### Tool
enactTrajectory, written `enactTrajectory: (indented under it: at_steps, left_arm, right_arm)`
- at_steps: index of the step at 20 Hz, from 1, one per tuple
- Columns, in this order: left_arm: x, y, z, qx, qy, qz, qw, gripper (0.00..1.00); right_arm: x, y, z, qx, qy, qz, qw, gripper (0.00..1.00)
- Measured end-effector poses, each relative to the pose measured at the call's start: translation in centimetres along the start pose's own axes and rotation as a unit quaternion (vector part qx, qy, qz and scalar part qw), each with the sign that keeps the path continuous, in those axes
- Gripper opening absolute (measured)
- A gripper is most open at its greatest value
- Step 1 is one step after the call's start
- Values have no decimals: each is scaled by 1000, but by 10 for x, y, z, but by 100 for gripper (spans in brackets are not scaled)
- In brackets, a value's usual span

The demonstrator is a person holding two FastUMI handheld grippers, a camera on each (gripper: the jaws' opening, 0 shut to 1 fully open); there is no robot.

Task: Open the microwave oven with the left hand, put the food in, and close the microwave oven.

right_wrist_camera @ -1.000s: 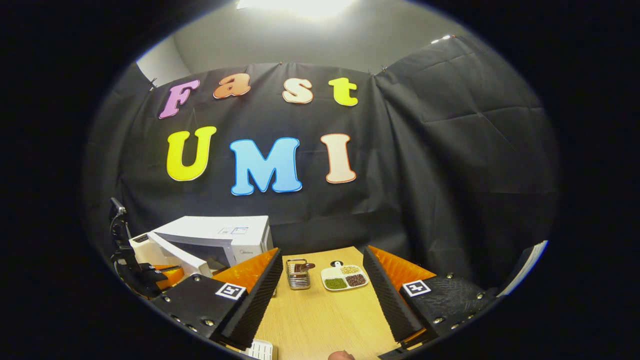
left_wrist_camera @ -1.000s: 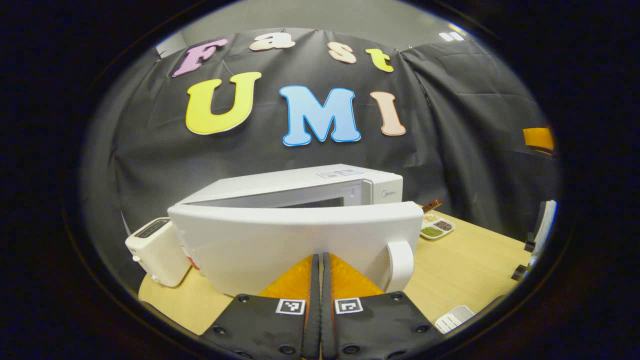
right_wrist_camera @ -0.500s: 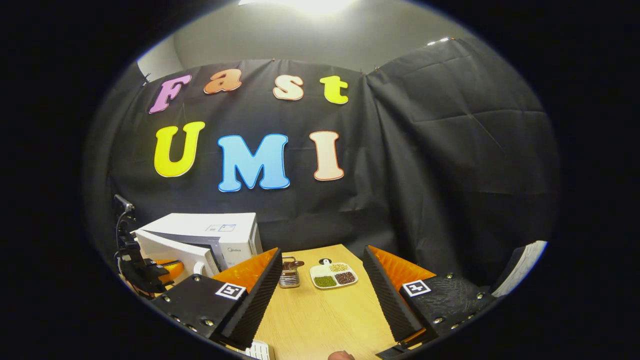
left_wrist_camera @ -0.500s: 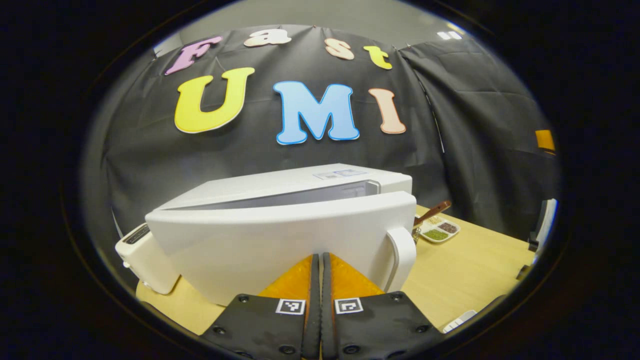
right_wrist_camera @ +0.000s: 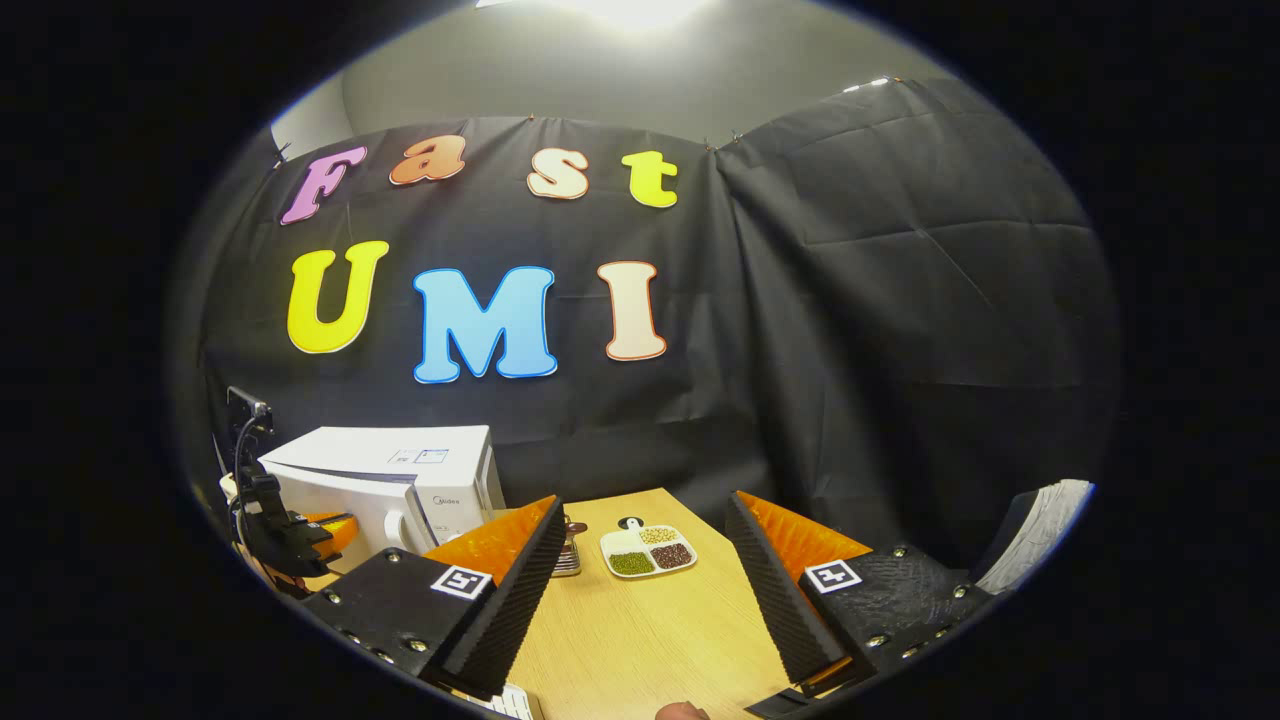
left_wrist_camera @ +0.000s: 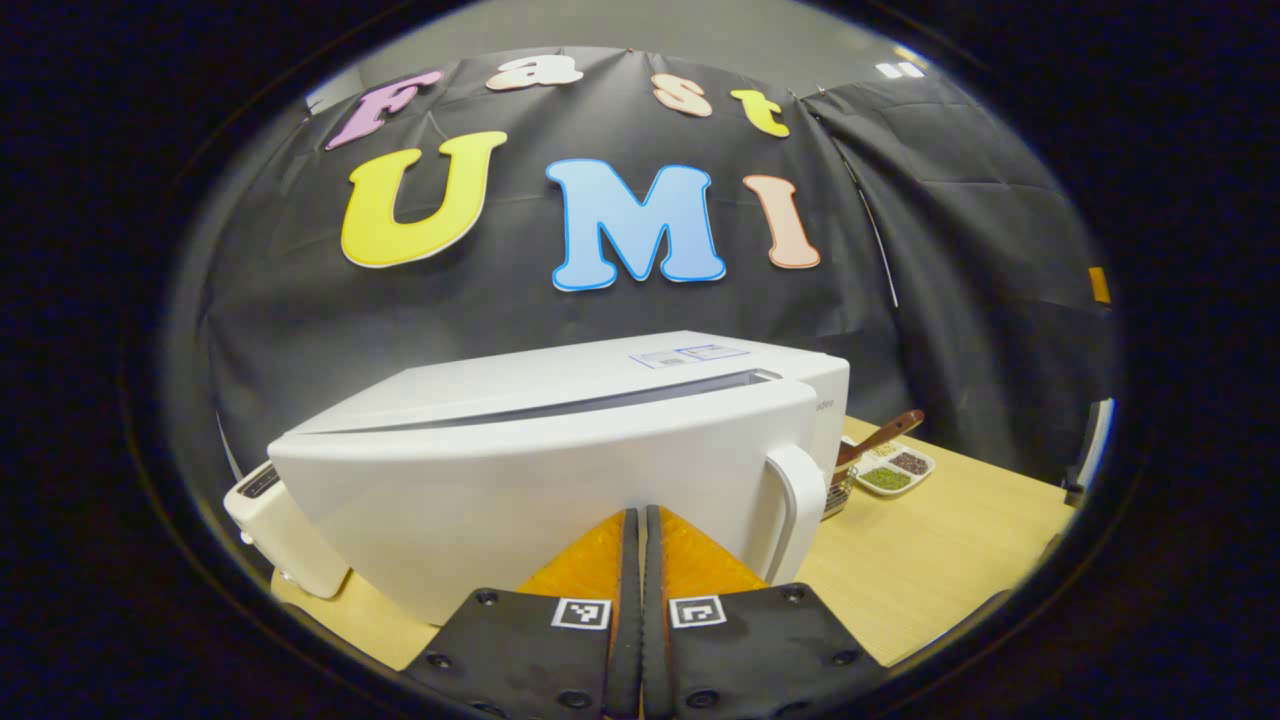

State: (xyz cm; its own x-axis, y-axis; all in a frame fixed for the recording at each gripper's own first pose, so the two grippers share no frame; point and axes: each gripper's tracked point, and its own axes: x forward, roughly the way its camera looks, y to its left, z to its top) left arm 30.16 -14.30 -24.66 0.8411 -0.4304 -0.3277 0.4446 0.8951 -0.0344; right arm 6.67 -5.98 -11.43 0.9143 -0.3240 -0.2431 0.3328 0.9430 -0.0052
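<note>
The left tongs (left_wrist_camera: 641, 520), fingers pressed together, touch the microwave door (left_wrist_camera: 520, 490), which stands barely ajar; its handle (left_wrist_camera: 795, 510) sits at three o'clock. The right tongs (right_wrist_camera: 645, 560) gape wide above the desk (right_wrist_camera: 650, 630), holding nothing.

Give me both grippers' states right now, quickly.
Left gripper: shut, holding nothing, fingertips against the microwave door.
Right gripper: open, holding nothing, above the table.

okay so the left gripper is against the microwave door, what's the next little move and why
Probably push forward a little more with the shut left gripper against the microwave door: a thin gap shows along the door's top edge, so it doesn't look latched yet.
</note>
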Motion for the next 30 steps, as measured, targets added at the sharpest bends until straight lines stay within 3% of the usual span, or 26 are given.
enactTrajectory:
  at_steps: [7,8,9,11,12,14,16,17,19,24,30]
  left_arm:
    - [10,10,4,-15,1,19,1000,7]
    - [9,12,5,-18,0,21,1000,7]
    - [10,12,5,-20,0,24,1000,7]
    - [11,12,6,-18,2,30,999,8]
    - [11,12,6,-17,2,31,999,7]
    - [18,15,9,-5,-2,38,999,7]
    - [21,5,7,-21,14,22,999,10]
    - [21,4,10,-14,14,26,999,7]
    - [16,2,20,-4,2,28,1000,7]
    - [-20,-7,51,-5,-31,29,999,7]
    - [-99,-17,82,-18,-56,58,997,7]
  right_arm:
    - [0,4,-3,-6,1,5,1000,98]
    - [0,4,-3,-5,1,5,1000,93]
    - [-2,5,-2,-3,2,7,1000,98]
    - [-4,3,-1,-2,2,8,1000,98]
    - [-5,4,-1,-2,1,9,1000,93]
    - [-8,7,-2,-4,4,14,1000,98]
    - [-10,11,1,-10,2,20,1000,98]
    - [-12,13,4,-12,-1,22,1000,93]
    - [-14,17,6,-13,-4,28,1000,98]
    - [-16,27,12,-12,-7,55,998,98]
    - [-30,37,22,-22,-21,125,992,98]
